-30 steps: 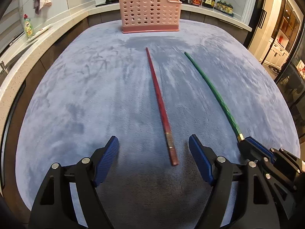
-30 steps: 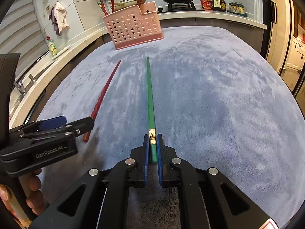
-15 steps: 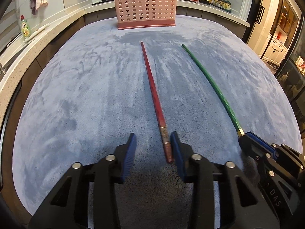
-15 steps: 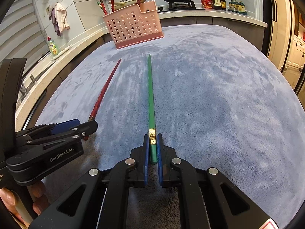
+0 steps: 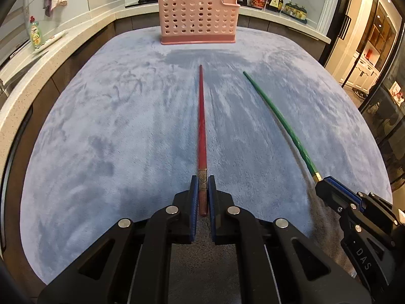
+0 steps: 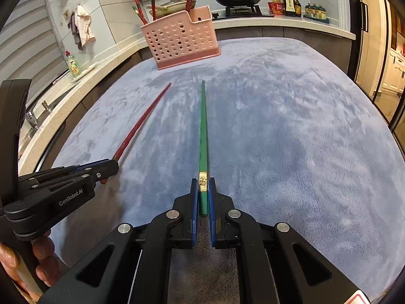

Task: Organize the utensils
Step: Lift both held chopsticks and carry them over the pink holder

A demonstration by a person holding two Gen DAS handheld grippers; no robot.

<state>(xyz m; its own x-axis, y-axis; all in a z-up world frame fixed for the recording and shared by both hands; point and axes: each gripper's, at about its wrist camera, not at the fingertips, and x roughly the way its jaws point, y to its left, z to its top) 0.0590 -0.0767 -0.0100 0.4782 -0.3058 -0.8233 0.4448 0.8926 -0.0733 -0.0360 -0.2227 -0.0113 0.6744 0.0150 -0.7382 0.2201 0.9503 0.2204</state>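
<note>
Both claws are gripping now: our left gripper (image 5: 201, 190) is pinching the thick end of the red chopstick (image 5: 201, 121), and our right gripper (image 6: 202, 192) is clamping the green chopstick (image 6: 203, 131) at its gold band. Each stick is lying along the blue cloth (image 5: 101, 126), tip pointing toward the pink holder (image 5: 197, 16) at the far edge. We are holding both by the very end, so the long free length may be swinging or sagging as we lift, and a tip could be snagging in the pile or missing the holder's opening. A second ago our left jaws were standing wide around the red stick; they have just been closing onto it, while our right grip is staying unchanged.
</note>
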